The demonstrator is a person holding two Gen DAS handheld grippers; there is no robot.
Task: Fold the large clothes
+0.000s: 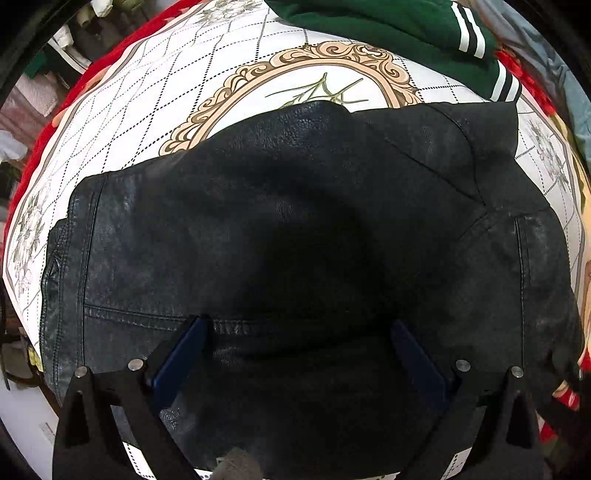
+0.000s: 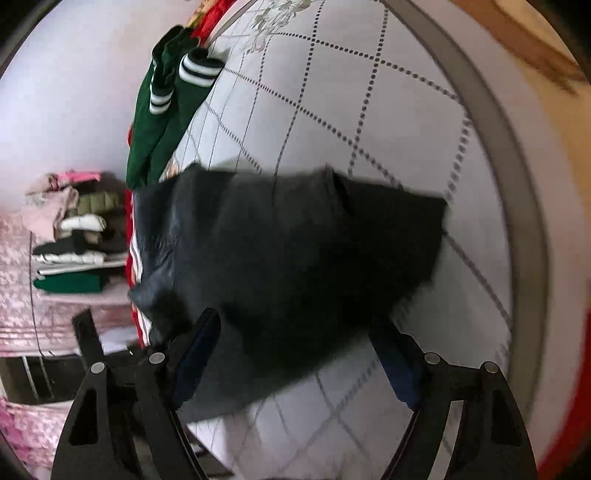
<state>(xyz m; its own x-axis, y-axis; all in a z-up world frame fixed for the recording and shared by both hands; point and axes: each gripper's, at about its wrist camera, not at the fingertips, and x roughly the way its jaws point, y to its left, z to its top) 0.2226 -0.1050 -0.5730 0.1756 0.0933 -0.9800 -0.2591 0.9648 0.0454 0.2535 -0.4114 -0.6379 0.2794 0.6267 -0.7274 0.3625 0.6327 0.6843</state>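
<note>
Your left gripper [image 1: 299,332] hangs directly over the black leather jacket [image 1: 295,221], which lies folded on the patterned worktop [image 1: 147,92], long axis crosswise to your fingers. Both sets of fingers are spread wide, holding nothing. Your right gripper [image 2: 295,332] sits at the jacket's near edge.

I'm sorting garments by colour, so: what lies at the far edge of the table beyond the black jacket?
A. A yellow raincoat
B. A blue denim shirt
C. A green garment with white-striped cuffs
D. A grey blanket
C: a green garment with white stripes on its dark cuffs lies past the black jacket on the patterned tablecloth.
</note>
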